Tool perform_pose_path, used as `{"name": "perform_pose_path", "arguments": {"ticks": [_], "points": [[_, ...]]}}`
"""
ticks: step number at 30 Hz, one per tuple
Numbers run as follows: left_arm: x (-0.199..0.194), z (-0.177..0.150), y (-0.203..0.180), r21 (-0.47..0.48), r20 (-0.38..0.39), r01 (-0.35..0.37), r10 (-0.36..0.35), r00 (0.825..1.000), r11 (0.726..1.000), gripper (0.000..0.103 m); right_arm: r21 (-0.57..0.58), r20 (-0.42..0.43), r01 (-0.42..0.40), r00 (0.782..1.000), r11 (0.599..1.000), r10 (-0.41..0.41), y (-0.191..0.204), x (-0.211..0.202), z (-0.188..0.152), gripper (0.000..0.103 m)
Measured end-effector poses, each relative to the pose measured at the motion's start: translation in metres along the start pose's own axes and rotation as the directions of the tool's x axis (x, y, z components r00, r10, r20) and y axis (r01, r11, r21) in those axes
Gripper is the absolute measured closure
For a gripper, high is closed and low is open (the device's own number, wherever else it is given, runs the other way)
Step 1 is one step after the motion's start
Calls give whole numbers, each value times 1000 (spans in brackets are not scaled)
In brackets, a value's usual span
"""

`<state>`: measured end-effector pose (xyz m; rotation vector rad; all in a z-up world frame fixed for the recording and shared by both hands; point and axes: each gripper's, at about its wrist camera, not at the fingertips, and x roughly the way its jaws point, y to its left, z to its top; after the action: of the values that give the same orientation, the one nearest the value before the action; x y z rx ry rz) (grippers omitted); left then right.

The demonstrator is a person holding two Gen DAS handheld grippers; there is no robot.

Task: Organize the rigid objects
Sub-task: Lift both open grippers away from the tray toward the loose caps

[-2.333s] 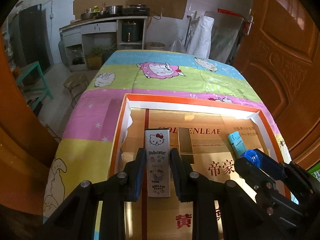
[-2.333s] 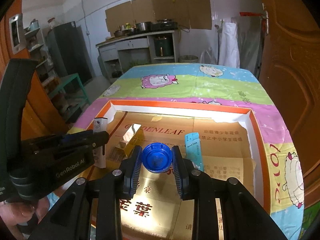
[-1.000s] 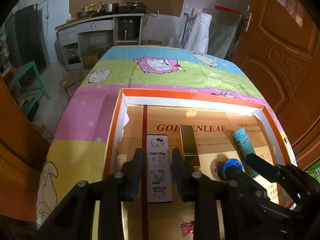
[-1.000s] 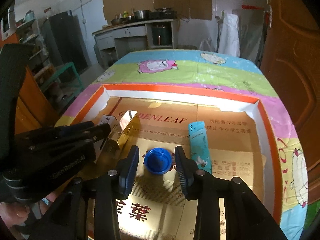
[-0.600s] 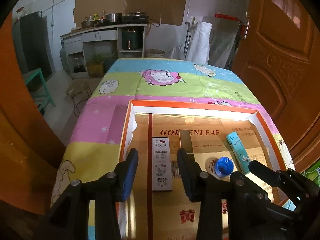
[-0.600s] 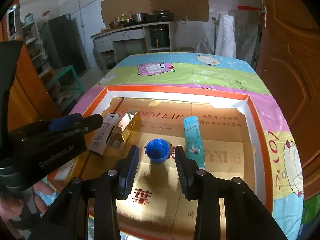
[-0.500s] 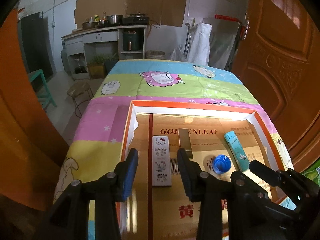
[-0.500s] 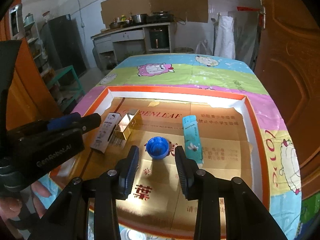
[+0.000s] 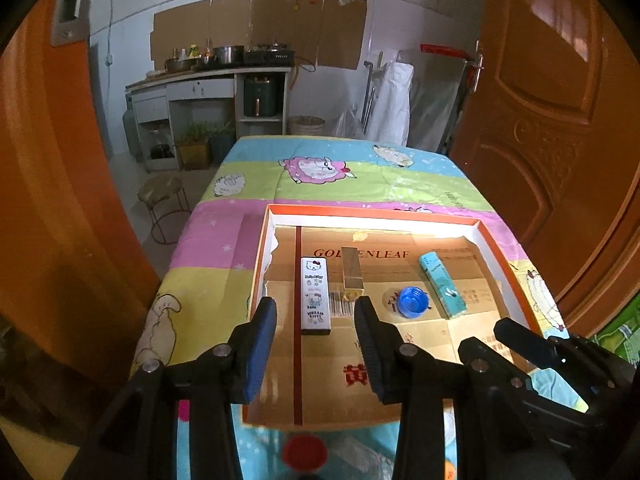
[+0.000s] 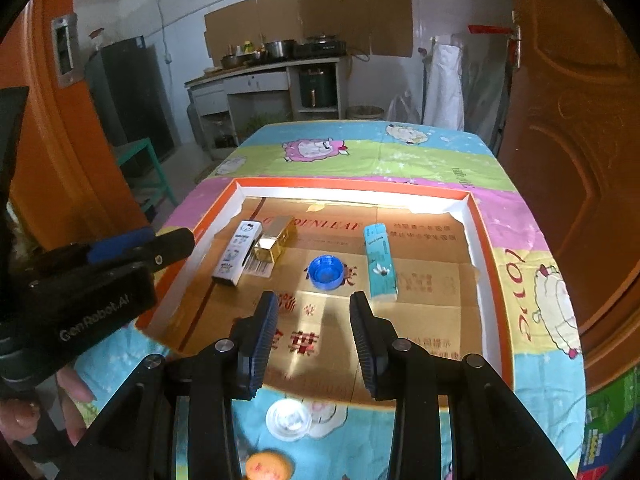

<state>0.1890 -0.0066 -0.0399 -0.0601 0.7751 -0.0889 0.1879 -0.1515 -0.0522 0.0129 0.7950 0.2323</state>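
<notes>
A shallow orange-rimmed cardboard tray [image 9: 372, 211] [image 10: 352, 182] lies on the bed. In it lie a white Hello Kitty box [image 9: 315, 295] [image 10: 237, 251], a gold box [image 9: 352, 273] [image 10: 275, 238], a blue cap [image 9: 412, 301] [image 10: 325, 271] and a teal box [image 9: 442, 284] [image 10: 380, 262], side by side. My left gripper [image 9: 316, 344] is open and empty, held back above the tray's near edge. My right gripper [image 10: 313, 332] is open and empty, also behind the objects.
On the cartoon bedspread in front of the tray lie a red cap [image 9: 305, 453], a clear lid [image 10: 289, 419] and an orange round thing [image 10: 269, 466]. Wooden doors [image 9: 560, 120] stand right and left. A kitchen counter [image 9: 212, 76] is at the back.
Both grippers have opened, let go of the Hello Kitty box and the blue cap, and drawn back and up from the tray. The objects lie still.
</notes>
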Motion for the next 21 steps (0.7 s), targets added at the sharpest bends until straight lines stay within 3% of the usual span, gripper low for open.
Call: {"name": "perform_pose_path", "arguments": {"ticks": [21], "points": [[-64, -35, 2, -12, 41, 8, -8, 999, 1000, 63, -12, 58, 14, 998, 1000, -13, 14, -70, -28, 65]]}}
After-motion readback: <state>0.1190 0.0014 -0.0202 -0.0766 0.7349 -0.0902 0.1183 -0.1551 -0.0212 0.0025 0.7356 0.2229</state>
